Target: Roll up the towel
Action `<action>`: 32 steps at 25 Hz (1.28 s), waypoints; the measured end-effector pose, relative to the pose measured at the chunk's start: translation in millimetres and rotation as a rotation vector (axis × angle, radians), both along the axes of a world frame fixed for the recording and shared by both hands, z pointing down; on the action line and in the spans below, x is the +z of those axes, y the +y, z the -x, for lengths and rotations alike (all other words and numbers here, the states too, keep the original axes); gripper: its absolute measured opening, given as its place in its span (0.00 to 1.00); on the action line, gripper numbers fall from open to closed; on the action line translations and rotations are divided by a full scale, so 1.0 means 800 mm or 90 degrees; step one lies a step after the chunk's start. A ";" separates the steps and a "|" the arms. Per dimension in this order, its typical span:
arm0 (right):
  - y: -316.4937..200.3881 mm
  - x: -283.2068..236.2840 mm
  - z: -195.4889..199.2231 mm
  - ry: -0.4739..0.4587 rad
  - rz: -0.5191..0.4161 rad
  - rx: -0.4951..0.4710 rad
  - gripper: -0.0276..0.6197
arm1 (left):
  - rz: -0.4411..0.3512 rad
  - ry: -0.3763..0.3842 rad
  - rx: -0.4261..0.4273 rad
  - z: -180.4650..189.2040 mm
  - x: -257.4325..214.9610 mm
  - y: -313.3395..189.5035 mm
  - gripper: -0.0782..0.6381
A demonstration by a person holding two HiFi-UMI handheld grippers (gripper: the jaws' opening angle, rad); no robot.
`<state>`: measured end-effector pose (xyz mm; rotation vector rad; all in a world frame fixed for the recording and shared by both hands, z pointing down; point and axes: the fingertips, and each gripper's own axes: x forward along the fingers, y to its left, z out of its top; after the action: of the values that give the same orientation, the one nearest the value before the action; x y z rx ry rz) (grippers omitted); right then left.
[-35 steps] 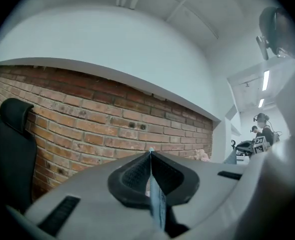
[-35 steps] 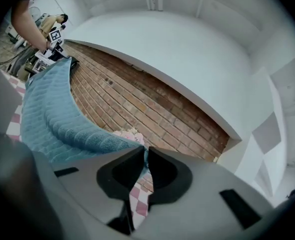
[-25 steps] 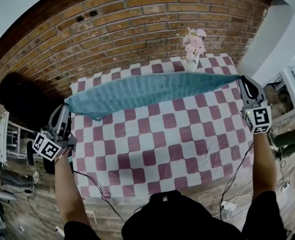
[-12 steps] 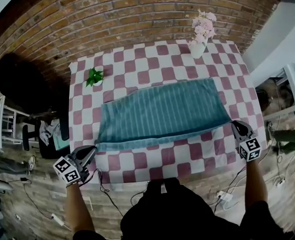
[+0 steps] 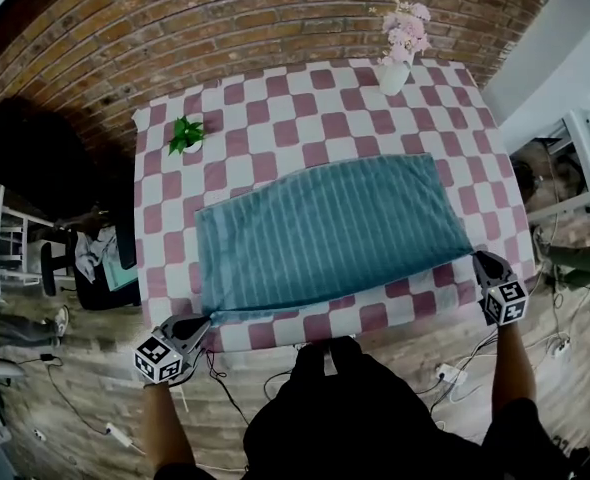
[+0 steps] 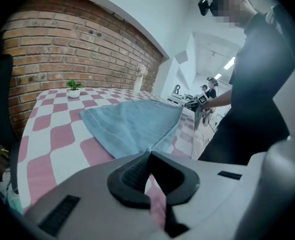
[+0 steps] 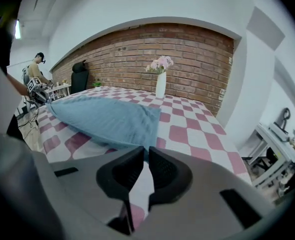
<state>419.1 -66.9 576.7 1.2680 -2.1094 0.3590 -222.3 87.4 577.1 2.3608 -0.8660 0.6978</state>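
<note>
- Teal striped fabric towel (image 5: pixel 330 228) lies spread flat on the pink-and-white checked counter (image 5: pixel 275 128). Its near edge runs along the counter's near side.
- Left tool (image 5: pixel 205 321): jaws together, clamped on the near-left corner. In the left gripper view the cloth (image 6: pixel 132 121) narrows to a point right at the tool (image 6: pixel 148 154).
- Right tool (image 5: pixel 478 259): jaws pinched on the near-right corner. The right gripper view shows the cloth (image 7: pixel 107 116) running in at the tool's tip (image 7: pixel 143 151).
- Step in hand, as I read it: finishing the lay-down, ahead of the first turn of the roll.
- To do it well:
  - Keep even tension between both corners so the near edge lands straight with no sag mid-span.
  - Lower both corners together. One side landing first will skew the edge.
  - Both corners look drawn out past the counter's near side, so bring them back onto the top before letting go.
  - Make the first turn tight and parallel to the stripes' cross direction. A loose core will telescope.
- Small green potted plant (image 5: pixel 186 133) and white vase of pink flowers (image 5: pixel 394 73) sit at the far side, well apart from the towel. Rolling away from the body heads toward them, so stop short.
- Writing: none readable. The cubes on the tools (image 5: pixel 158 360) (image 5: pixel 506 304) carry black-and-white square markers only, and I see no brand or label on the towel.
</note>
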 end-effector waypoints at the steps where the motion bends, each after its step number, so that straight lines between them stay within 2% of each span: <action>1: 0.006 0.006 0.000 0.000 0.010 0.003 0.09 | 0.007 -0.018 0.012 -0.001 0.008 0.008 0.12; 4: 0.021 0.028 -0.001 0.005 0.058 0.018 0.10 | 0.046 -0.066 0.030 0.005 0.032 0.028 0.16; 5: 0.024 0.034 -0.001 0.000 0.072 0.029 0.14 | 0.064 -0.065 0.025 0.010 0.037 0.033 0.32; 6: 0.026 0.036 -0.001 -0.014 0.080 0.045 0.20 | 0.074 -0.053 0.007 0.016 0.038 0.036 0.52; 7: 0.027 0.035 -0.001 -0.037 0.080 0.070 0.21 | 0.073 -0.034 -0.025 0.026 0.033 0.033 0.58; 10: 0.029 0.017 -0.003 -0.126 0.052 0.176 0.24 | 0.015 0.022 -0.120 0.055 -0.005 -0.009 0.61; 14: 0.039 0.002 0.002 -0.174 0.019 0.285 0.27 | -0.088 0.050 -0.109 0.034 -0.064 -0.112 0.60; 16: 0.044 0.001 0.007 -0.186 0.013 0.314 0.27 | -0.130 0.059 -0.083 -0.001 -0.084 -0.156 0.60; 19: 0.056 -0.001 0.015 -0.198 0.007 0.352 0.28 | -0.167 0.061 -0.013 -0.072 -0.102 -0.219 0.58; 22: 0.081 -0.006 0.020 -0.185 0.004 0.369 0.28 | -0.185 0.073 0.054 -0.160 -0.108 -0.276 0.51; 25: 0.091 -0.004 0.021 -0.170 0.008 0.363 0.28 | -0.193 0.089 0.098 -0.248 -0.110 -0.317 0.50; 32: 0.073 0.006 0.011 -0.190 0.042 0.388 0.28 | -0.186 0.025 0.223 -0.422 -0.087 -0.400 0.50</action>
<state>410.4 -8.4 581.7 1.8993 -1.8716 0.9187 115.3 -232.7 507.2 2.8196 -0.5717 0.6947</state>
